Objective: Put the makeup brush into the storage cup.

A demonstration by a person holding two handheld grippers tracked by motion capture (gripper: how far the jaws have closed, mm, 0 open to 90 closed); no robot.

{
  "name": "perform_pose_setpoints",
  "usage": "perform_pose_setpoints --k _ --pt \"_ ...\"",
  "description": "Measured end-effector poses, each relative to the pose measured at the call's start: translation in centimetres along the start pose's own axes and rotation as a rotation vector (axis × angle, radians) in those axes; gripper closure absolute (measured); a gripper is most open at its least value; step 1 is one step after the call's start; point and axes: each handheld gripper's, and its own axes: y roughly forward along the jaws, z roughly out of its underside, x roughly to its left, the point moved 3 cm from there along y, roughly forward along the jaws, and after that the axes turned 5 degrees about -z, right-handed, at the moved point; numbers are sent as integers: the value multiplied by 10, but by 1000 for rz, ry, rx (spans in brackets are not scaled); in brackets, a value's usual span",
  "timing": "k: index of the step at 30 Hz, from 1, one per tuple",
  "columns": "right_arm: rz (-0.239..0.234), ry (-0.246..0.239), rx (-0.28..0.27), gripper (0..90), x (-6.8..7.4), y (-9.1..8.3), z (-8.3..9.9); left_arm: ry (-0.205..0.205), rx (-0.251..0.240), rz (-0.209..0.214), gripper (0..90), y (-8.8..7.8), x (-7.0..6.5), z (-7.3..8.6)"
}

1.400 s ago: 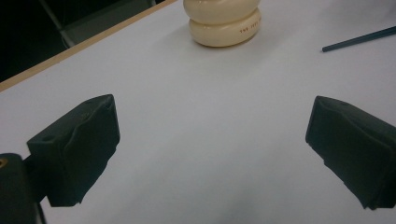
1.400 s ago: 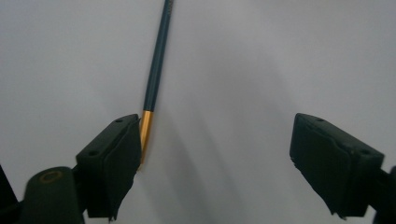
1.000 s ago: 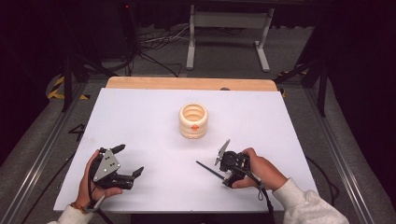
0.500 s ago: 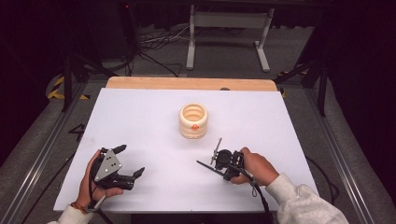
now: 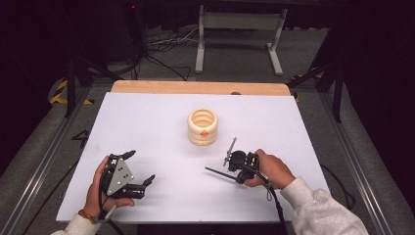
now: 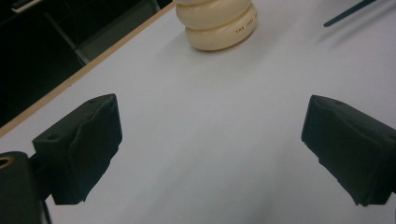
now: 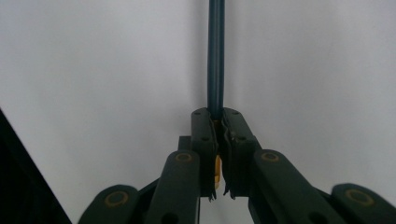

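From above we look forward over the worktop (image 5: 147, 127); the left camera, low, shares its far edge; the right sits close.

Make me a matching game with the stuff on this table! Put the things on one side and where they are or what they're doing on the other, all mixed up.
Things:
1. left gripper
2. right gripper
3. cream ring stack
4. dark thin stick

States:
A. stands in the middle of the white table
B. jaws wide apart, holding nothing
C. pinched between two jaws
D. jaws closed on something

Pairs: 1-B, 2-D, 3-A, 4-C
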Motion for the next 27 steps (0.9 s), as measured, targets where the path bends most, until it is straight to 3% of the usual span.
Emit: perform_pose_setpoints --k 1,2,3,4,5,9,11,12,15,17,19,23,27 --pt "0 0 0 849 0 0 0 18 -3 -4 63 1 -1 -2" --pt "-2 10 -24 849 -4 -6 0 66 3 -23 80 4 -5 -7" --pt "-2 10 -24 849 -4 -6 0 66 3 -23 97 4 -5 -7" --pt "-12 26 -52 849 -8 -11 -1 105 5 -33 100 8 -8 -13" --pt "-12 26 -52 849 -8 -11 -1 105 5 -33 102 8 -8 -13" --pt "-13 40 -81 849 -16 -22 -4 192 34 -6 103 25 -16 -23" --pt "-21 38 -94 849 -18 -27 -7 212 40 12 104 35 -21 -28" --pt "-18 38 -94 849 -18 -28 -9 257 45 4 105 41 -24 -32" --pt "-19 33 -94 849 -20 -32 -17 328 43 9 109 55 -32 -43" --pt "-22 28 -92 849 -19 -33 -24 377 22 6 146 63 -40 -50" --pt "-27 20 -81 848 -19 -34 -29 390 19 6 180 67 -44 -53" --pt "-40 13 -74 848 -16 -35 -43 544 33 -28 230 75 -63 -61" --pt "-43 17 -90 849 -14 -35 -59 612 -2 -50 325 84 -75 -67"
